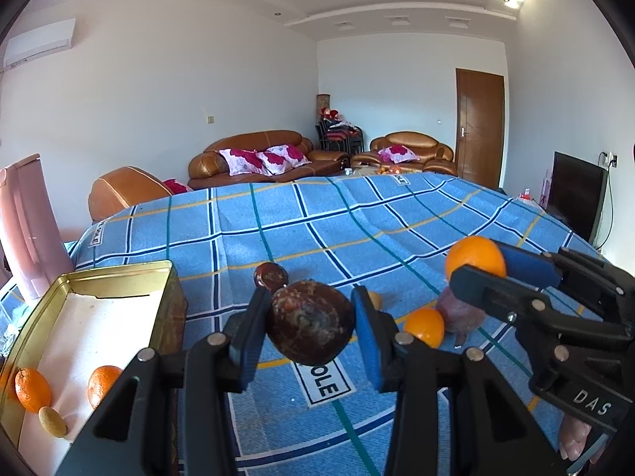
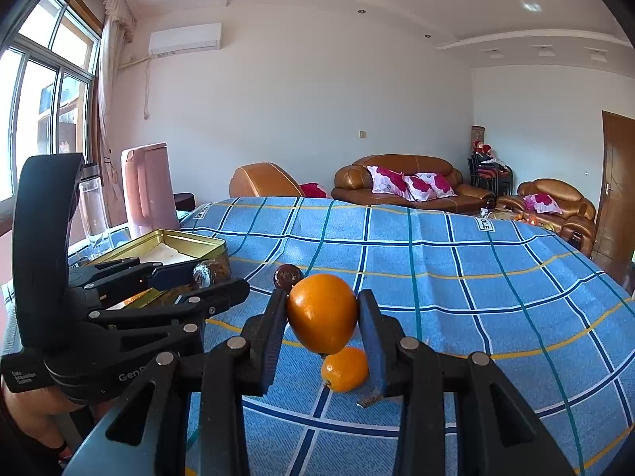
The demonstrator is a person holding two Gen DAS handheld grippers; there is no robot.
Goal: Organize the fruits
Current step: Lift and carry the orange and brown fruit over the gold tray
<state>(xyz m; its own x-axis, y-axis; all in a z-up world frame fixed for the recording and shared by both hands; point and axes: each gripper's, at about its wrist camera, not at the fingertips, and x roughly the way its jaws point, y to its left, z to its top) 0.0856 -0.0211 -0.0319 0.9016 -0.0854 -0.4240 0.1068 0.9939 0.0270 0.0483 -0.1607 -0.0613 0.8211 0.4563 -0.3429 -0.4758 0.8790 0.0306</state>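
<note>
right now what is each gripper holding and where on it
The left gripper clamps a dark brown round fruit across its sides. The right gripper clamps an orange across its sides.

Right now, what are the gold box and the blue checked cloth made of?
The box looks like thin metal, probably tin: shiny gold rim, sharp folded edges. The cloth seems woven fabric, matte, with soft creases and a printed grid. Neither is certain from looks alone.

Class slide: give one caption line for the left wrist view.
Left claw grips a dark brown fruit beside the gold tin; right claw holds an orange.
</note>
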